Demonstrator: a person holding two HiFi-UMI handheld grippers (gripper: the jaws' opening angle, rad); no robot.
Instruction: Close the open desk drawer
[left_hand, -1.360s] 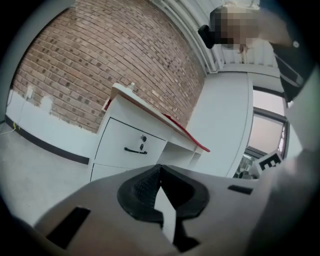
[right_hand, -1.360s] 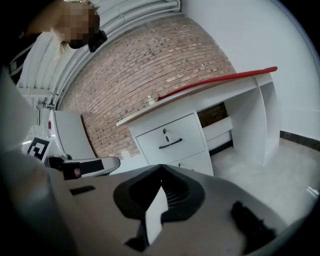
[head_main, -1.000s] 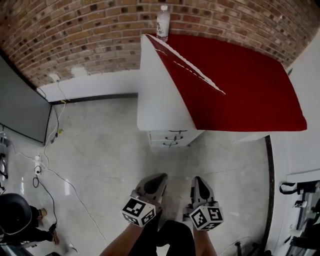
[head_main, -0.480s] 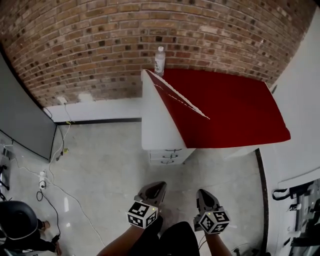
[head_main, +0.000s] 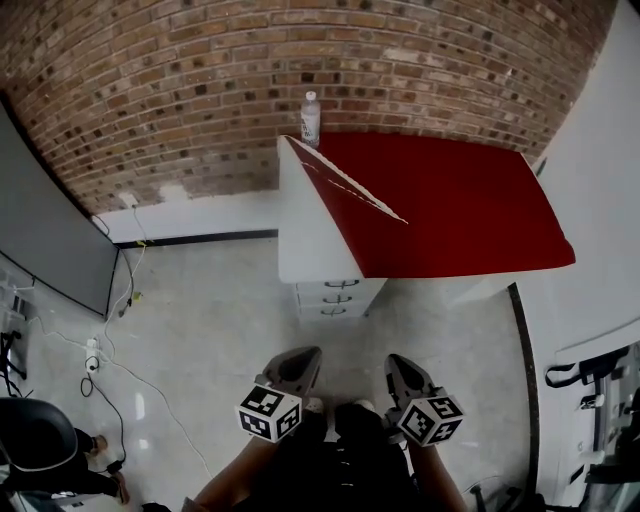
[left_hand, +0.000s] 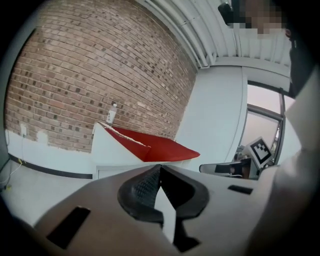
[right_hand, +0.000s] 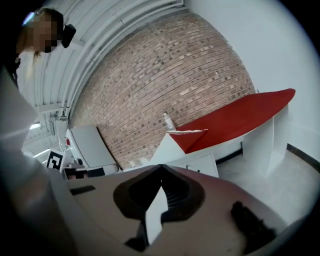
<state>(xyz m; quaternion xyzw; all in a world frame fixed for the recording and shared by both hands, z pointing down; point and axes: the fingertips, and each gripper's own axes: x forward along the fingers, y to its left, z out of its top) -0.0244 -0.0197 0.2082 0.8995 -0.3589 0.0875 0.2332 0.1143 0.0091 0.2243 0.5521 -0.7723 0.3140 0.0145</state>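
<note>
No legible text; bottle (head_main: 311, 118) label possibly printed, too small.

Brick wall (head_main: 200, 80): rough, matt, w/ pale mortar lines. Floor (head_main: 200, 330): smooth, glossy, pale grey, soft reflections. Counter (head_main: 450, 200): top flat red, matt, smooth; side panel & drawer (head_main: 338, 296) fronts white, smooth, slight sheen, looks like laminate or painted board; handles dark, too small to tell material. Bottle (head_main: 310, 118): clear plastic, white cap. Left gripper (head_main: 303, 354) & right gripper (head_main: 397, 362): grey matt plastic shells; pads (left_hand: 142, 187) black, ribbed, rubber-like. Marker cubes (head_main: 268, 412): matt b/w print.
</note>
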